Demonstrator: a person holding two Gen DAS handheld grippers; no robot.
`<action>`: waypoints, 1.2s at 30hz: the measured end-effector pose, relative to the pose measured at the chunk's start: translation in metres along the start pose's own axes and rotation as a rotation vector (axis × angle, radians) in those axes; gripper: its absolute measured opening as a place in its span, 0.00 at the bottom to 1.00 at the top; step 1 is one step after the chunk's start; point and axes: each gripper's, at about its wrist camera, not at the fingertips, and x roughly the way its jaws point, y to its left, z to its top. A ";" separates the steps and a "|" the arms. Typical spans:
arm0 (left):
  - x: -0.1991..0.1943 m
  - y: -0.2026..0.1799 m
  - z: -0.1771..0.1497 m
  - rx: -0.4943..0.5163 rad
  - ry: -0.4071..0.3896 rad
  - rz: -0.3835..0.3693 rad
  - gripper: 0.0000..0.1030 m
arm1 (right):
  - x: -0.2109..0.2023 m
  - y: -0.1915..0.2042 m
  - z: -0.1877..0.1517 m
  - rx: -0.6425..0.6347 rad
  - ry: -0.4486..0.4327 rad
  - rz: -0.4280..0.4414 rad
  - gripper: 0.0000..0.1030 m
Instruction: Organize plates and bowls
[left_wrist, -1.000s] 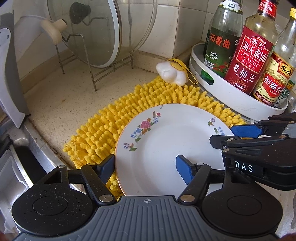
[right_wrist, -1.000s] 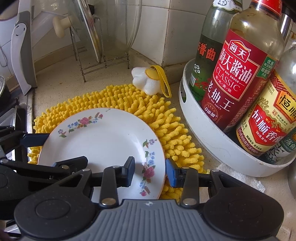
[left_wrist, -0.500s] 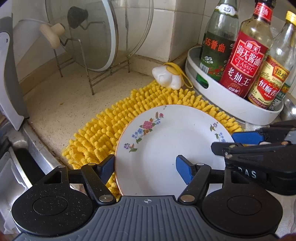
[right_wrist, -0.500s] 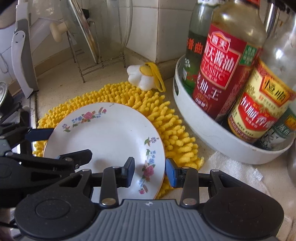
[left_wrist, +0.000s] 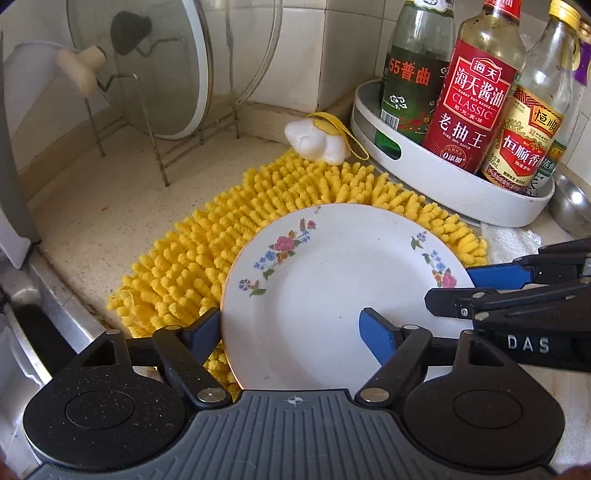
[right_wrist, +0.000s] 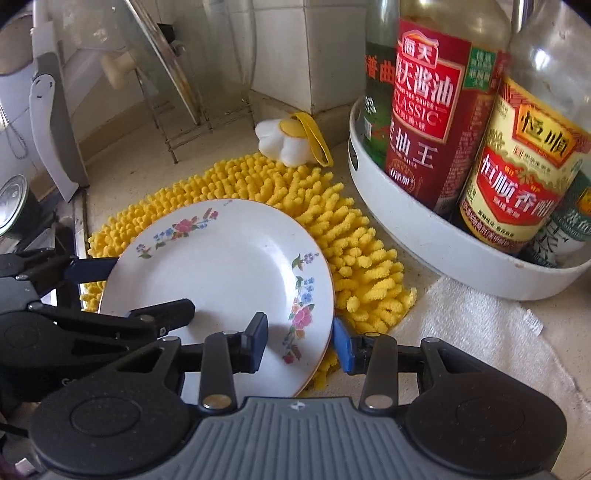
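A white porcelain plate (left_wrist: 332, 295) with a thin gilt rim and sprays of pink, blue and purple flowers is seen lying on a shaggy yellow chenille mat (left_wrist: 229, 236), its near edge overhanging the mat toward the cameras. The plate is shown empty and glossy, with flower sprays visible at three points of its border.

The left tongs (left_wrist: 291, 326) are caught with their jaws opening, one blue pad (left_wrist: 376, 334) over the plate's face and the other beside its left rim; the pads are not pressed on the porcelain. The right tongs (right_wrist: 299, 341) are set narrow astride the plate's right rim, one pad above the flowered border and one just outside the edge, but a firm grip cannot be told from the pictures.

The mat is spread on a speckled cream worktop (left_wrist: 110, 199) in a corner of white wall tiles (left_wrist: 332, 48). A glass pot lid (left_wrist: 155, 66) is stood upright in a wire rack (left_wrist: 162, 147) at the back. A white flower-shaped sponge (left_wrist: 317, 142) with a yellow loop is lying at the mat's far edge. A white oval tray (left_wrist: 443, 184) holding a soy sauce bottle (left_wrist: 476, 96), a vinegar bottle (left_wrist: 524, 136) and a green bottle (left_wrist: 413, 74) is seen to the right, with a white cloth (right_wrist: 480, 325) beside it.
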 end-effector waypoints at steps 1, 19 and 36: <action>-0.001 -0.001 0.000 0.004 -0.001 0.005 0.81 | -0.001 0.000 0.000 0.004 0.000 0.001 0.41; -0.016 -0.018 0.011 0.037 -0.012 -0.042 0.72 | -0.019 -0.009 -0.006 0.072 -0.008 0.041 0.12; 0.005 -0.008 0.005 0.025 0.036 -0.087 0.82 | -0.006 -0.037 -0.021 0.174 0.001 0.019 0.40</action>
